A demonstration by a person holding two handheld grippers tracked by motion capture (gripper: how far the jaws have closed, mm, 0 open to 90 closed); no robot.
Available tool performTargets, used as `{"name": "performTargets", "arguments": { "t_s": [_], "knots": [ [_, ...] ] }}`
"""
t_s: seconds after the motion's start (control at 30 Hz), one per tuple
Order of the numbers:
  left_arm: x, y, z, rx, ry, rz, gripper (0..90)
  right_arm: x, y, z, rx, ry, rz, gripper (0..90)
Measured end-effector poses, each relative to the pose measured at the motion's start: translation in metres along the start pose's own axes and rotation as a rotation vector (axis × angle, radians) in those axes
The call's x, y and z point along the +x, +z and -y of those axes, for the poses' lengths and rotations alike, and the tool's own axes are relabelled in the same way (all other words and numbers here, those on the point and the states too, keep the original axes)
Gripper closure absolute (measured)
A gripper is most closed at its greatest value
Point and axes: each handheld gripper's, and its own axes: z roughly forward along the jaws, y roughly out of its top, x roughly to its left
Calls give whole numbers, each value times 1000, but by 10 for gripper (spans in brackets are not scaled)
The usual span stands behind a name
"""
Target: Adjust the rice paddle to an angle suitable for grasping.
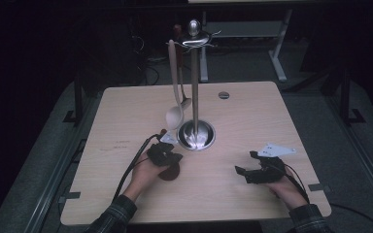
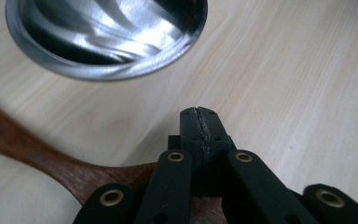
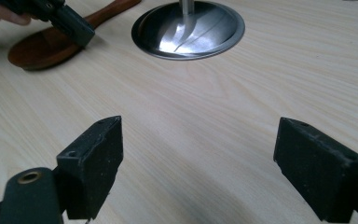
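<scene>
Left gripper (image 1: 164,154) sits low over the pale wooden table (image 1: 243,121), and in the left gripper view its two black jaws are pressed tight together with nothing pinched between them. Right beneath it lies the dark wooden spoon (image 2: 42,156): the handle runs off to the gripper's left, the bowl end slips under the gripper's body, and the closed tips sit just past the spoon over bare wood. In the right gripper view the left gripper (image 3: 70,23) rests over the spoon's neck, where the bowl (image 3: 42,49) meets the handle; whether it actually touches the wood I cannot tell. Just ahead of the left gripper stands the shiny round steel base (image 2: 107,37) of the utensil stand (image 1: 194,87), close but apart from the tips. High on that stand's hooks hangs a pale spoon (image 1: 175,114), dangling down beside the post, with another utensil behind it too dim to name. Over to the right, well apart from the spoon, the right gripper (image 1: 245,171) hovers near the table's front edge, jaws spread wide and empty, bare tabletop between its pads (image 3: 98,163); from its own view the stand's base lies ahead and the dark spoon farther off to its left.
</scene>
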Motion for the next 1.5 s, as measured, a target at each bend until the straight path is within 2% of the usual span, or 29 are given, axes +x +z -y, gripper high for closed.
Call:
{"name": "performTargets", "arguments": {
  "t_s": [0.07,0.17,0.5,0.63,0.73,0.93,1.07,1.23,1.4,1.5],
  "knots": [
    [0,-4,3,15,-3,-7,897,2,1,0,6,-19,12,155],
    [-1,-8,8,9,-34,-6,898,2,1,0,11,-28,23,155],
    [-4,-29,28,58,-18,-21,897,2,3,0,25,-35,39,156],
    [-3,-39,37,77,-21,-42,898,2,4,0,27,-39,41,157],
    [-3,-45,43,79,-40,-48,897,3,5,0,34,-55,45,157],
    [0,-58,54,85,-50,-88,897,3,7,0,43,-55,47,158],
    [6,-68,62,108,-61,-139,898,4,8,1,55,-51,47,158],
    [15,-81,71,92,-95,-164,897,4,9,1,54,-60,46,158],
    [18,-87,66,57,-129,-126,896,6,10,0,56,-56,44,158],
    [24,-91,58,60,-144,-123,847,6,10,0,63,-68,45,158]
  ]
}}
